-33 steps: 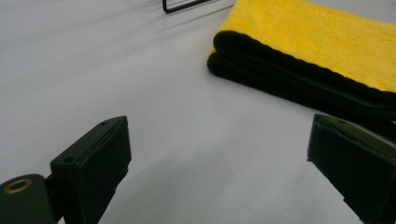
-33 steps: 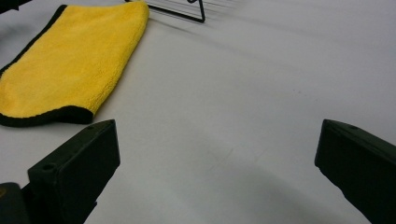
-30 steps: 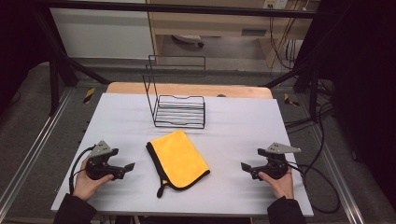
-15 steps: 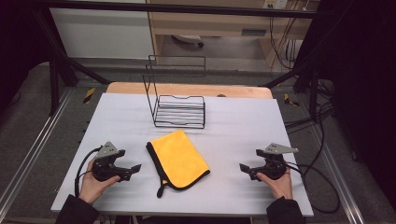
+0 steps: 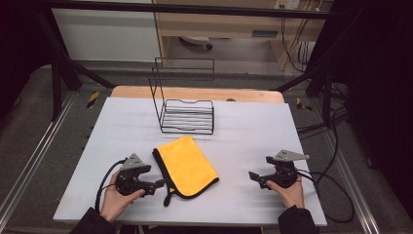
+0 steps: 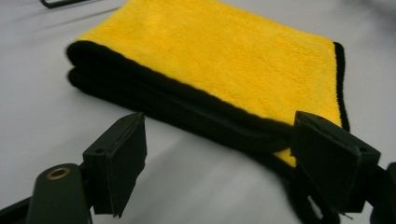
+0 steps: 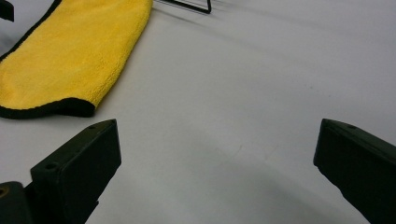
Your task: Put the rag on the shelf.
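Left gripper (image 6: pixel 215 158) view: far jaw tip covers yellow cloth (image 6: pixel 224 60) near corner, contact unclear. Right gripper (image 7: pixel 215 154) view: cloth (image 7: pixel 60 60) cut off at left edge; wire rack (image 7: pixel 187 5) mostly cropped at top.

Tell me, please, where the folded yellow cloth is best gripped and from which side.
Probably at the folded cloth's black-trimmed edge near its front left corner. That edge is thick and stacked and faces the left hand-held gripper, whose jaws, just closing a little, stand open right before it. Come in low from the left, along the table.
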